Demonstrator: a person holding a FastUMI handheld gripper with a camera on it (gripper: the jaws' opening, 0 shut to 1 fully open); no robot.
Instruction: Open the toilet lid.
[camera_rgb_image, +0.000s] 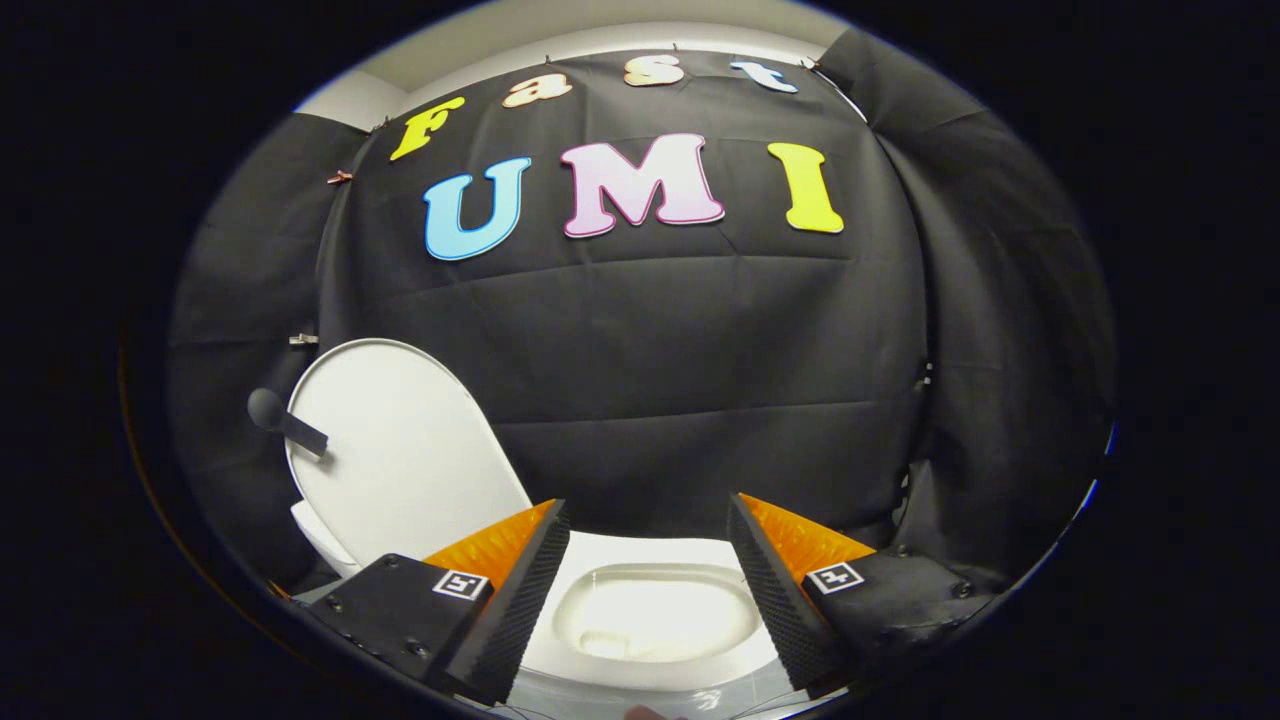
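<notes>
The lid (400, 455) stands raised at the back left of the toilet (650, 655), leaning toward the booth wall, with a dark knobbed handle (285, 422) jutting from its left edge; the bowl (650, 615) lies open between the fingers. The lid looks like stiff, smooth plastic, light on its hinge (slippery on the flat face, I'd judge), so the handle or rim edge is the place to grip. The gripper (650, 570) hangs above the bowl, angled downward, its ribbed fingers (520, 590) spread wide and holding nothing. The task appears done.
</notes>
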